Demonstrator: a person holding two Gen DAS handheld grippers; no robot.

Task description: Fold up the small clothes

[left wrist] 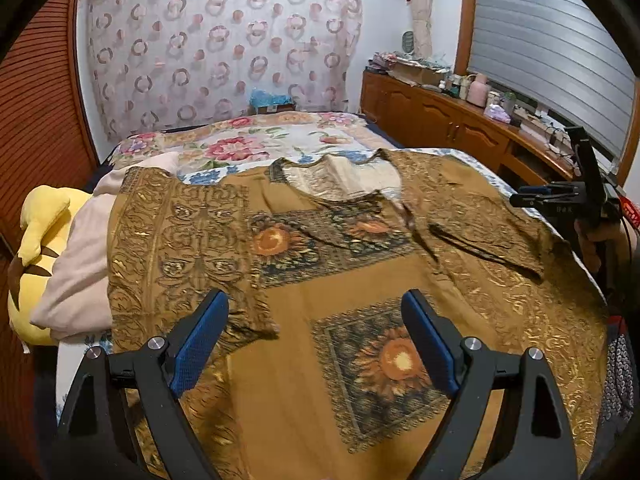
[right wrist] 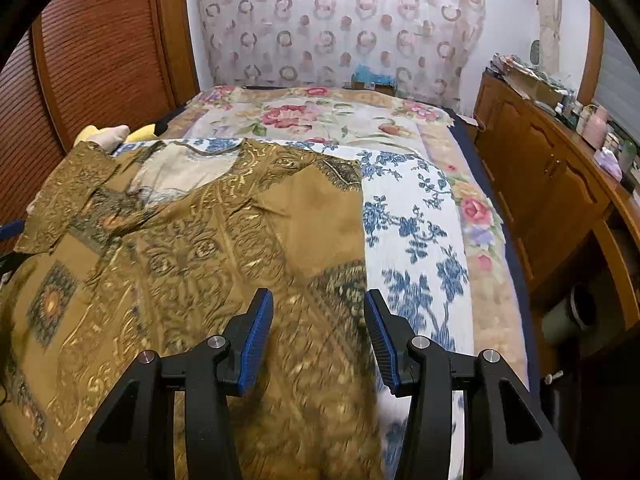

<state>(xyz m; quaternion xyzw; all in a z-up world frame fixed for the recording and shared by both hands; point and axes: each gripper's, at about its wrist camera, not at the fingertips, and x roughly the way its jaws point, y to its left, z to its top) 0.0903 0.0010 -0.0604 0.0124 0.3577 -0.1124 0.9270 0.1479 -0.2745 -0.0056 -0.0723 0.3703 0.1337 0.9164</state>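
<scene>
A brown and gold patterned shirt lies spread flat on the bed with its neck opening at the far end. Its right sleeve is folded in over the body. My left gripper hangs open above the shirt's lower front, with nothing between its blue pads. My right gripper stands part open over the shirt's right edge; its pads are apart and press on nothing. In the left wrist view the right gripper shows from the side at the far right, held by a hand.
The shirt rests on a white cloth with blue flowers over a floral blanket. A yellow plush toy and a pale pink pillow lie on the left. A cluttered wooden cabinet runs along the right.
</scene>
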